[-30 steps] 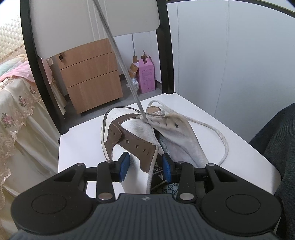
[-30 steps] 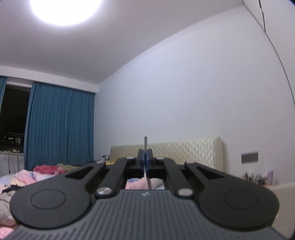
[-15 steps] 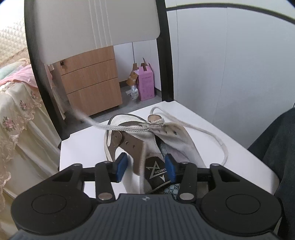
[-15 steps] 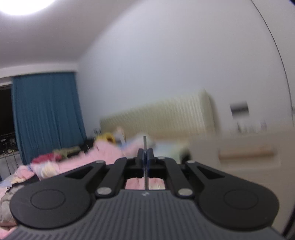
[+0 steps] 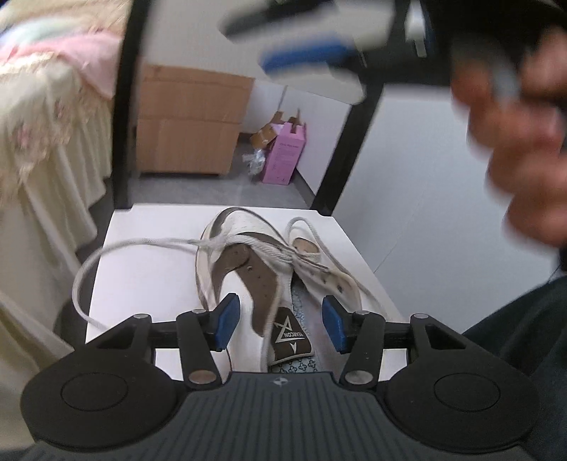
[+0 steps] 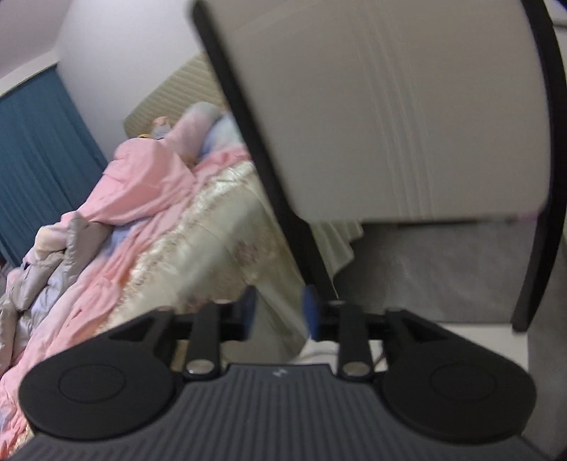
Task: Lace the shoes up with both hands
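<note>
Shoe (image 5: 269, 283) heel hidden behind open left claw (image 5: 280, 321).

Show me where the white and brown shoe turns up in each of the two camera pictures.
Left wrist view: the shoe lies low in the middle of the picture on the white chair seat, its heel end between the open fingers of the left hand-held gripper.
Right wrist view: the shoe is not in it.
Shared landmark: the chair's pale backrest, also blurred at the top of the left view.
</note>
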`<move>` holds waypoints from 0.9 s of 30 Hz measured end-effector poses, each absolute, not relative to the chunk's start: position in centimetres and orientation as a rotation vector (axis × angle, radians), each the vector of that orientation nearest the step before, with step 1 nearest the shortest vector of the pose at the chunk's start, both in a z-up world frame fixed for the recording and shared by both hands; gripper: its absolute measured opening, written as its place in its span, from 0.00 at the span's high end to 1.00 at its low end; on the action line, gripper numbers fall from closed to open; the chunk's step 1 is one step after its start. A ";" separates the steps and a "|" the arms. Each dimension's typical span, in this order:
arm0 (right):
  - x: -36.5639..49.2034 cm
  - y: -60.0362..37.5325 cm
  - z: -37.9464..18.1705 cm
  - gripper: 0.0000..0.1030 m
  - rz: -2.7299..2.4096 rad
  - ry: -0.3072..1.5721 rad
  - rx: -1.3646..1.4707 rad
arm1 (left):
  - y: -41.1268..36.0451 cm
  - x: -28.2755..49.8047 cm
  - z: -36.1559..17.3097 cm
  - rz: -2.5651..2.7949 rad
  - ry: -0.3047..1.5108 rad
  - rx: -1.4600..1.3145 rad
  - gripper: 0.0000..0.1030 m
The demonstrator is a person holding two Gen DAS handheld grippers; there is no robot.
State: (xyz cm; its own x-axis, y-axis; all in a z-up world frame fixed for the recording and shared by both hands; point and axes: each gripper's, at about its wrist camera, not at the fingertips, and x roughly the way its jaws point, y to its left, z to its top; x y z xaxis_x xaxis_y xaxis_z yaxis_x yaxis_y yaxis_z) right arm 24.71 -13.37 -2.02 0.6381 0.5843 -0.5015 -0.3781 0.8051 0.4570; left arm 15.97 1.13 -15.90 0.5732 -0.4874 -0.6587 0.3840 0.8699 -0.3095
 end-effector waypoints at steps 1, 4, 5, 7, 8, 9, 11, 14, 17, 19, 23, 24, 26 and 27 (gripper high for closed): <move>25.3 -13.9 -3.2 0.61 0.558 0.696 0.354 | 1.5 16.2 -15.7 -0.511 0.819 -0.159 0.46; 26.7 -15.9 -5.8 0.52 0.530 0.744 0.450 | 2.6 16.8 -15.2 -0.501 0.806 -0.221 0.44; 27.0 -16.6 -6.5 0.52 0.519 0.747 0.479 | 3.1 17.2 -15.2 -0.494 0.806 -0.257 0.43; 27.0 -18.6 -8.7 0.51 0.498 0.753 0.560 | 4.1 18.2 -15.6 -0.490 0.825 -0.355 0.43; 26.8 -19.6 -10.1 0.51 0.480 0.772 0.625 | 4.5 18.6 -15.9 -0.489 0.835 -0.396 0.43; 26.7 -20.6 -11.6 0.51 0.460 0.792 0.689 | 4.8 19.0 -16.2 -0.486 0.846 -0.431 0.43; 26.3 -22.6 -13.9 0.49 0.378 0.870 0.800 | 5.5 19.8 -16.7 -0.482 0.869 -0.494 0.43; 26.1 -24.0 -17.2 0.50 0.272 0.994 0.860 | 6.7 21.2 -17.8 -0.481 0.899 -0.590 0.43; 25.7 -24.3 -19.0 0.50 0.313 1.036 0.886 | 7.8 22.5 -19.1 -0.479 0.920 -0.726 0.43; 25.4 -24.3 -19.5 0.49 0.345 1.035 0.915 | 8.2 23.2 -20.2 -0.466 0.944 -0.827 0.43; 25.0 -24.7 -19.7 0.50 0.433 1.010 1.015 | 7.4 24.0 -21.5 -0.452 0.988 -0.862 0.43; 25.1 -24.5 -19.5 0.49 0.453 1.014 1.020 | 7.2 24.2 -21.8 -0.446 0.993 -0.864 0.43; 24.7 -24.4 -19.0 0.49 0.465 1.009 0.999 | 7.2 24.5 -22.5 -0.426 1.001 -0.897 0.42; 24.5 -24.8 -18.7 0.49 0.469 1.013 1.004 | 7.5 24.6 -22.8 -0.418 1.003 -0.935 0.42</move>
State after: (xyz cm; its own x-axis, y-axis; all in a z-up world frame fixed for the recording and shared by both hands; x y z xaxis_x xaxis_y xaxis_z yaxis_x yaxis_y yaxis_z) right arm 24.55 -24.84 -18.73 0.4856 0.7317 -0.4784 0.1078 0.4930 0.8633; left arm 24.57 7.49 -22.80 0.5040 -0.6827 -0.5290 -0.1056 0.5593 -0.8222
